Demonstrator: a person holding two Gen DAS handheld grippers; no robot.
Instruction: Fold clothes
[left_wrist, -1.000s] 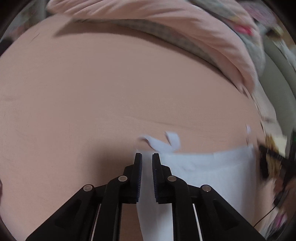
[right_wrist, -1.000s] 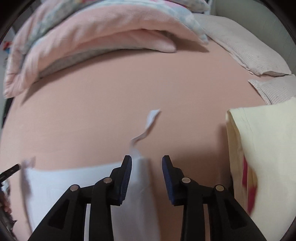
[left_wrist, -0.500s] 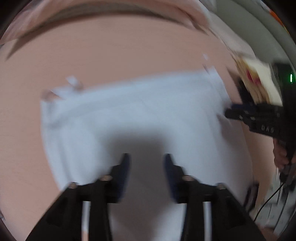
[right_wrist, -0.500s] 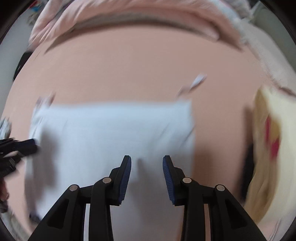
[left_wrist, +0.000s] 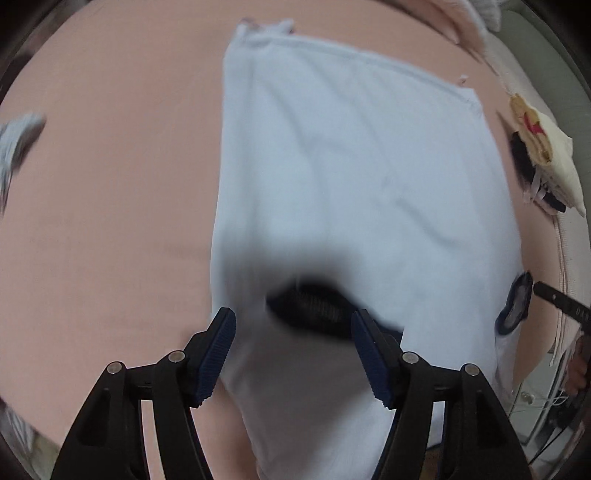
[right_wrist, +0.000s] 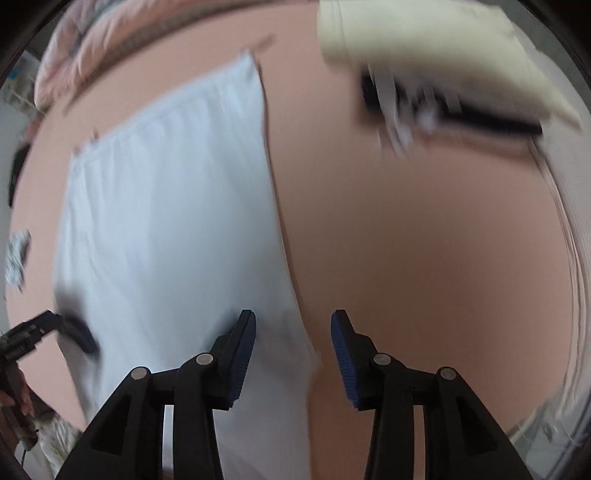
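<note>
Two grippers hung over a white garment (left_wrist: 354, 177) spread flat on the peach bed sheet (left_wrist: 103, 221). Both were empty, with their jaws standing well apart.

The left gripper (left_wrist: 293, 350) was poised above the garment's near end, at 6 o'clock in its view. A dark-trimmed collar (left_wrist: 314, 308) lay between its fingers. A dark-edged sleeve cuff (left_wrist: 515, 302) showed at 3 o'clock. The hem ran across at 12 to 1 o'clock.

The right gripper (right_wrist: 293, 350) straddled the garment's right edge. Its left finger was over the cloth; its right finger was over bare sheet. A stack of folded clothes (right_wrist: 424, 55) lay at 1 o'clock in that view, well apart from the garment.

Judged step: the garment lay smooth and full-length, and the jaws were positioned near the collar end. This fits preparation for a fold, though the pictures do not settle which fold.

Judged requirement: each gripper would need to descend and pinch only cloth, not the sheet beneath. Both grips should be level, so the fold line stays straight.

Both tools pointed forward and downward at a steep tilt. Motion blur affected both views.
</note>
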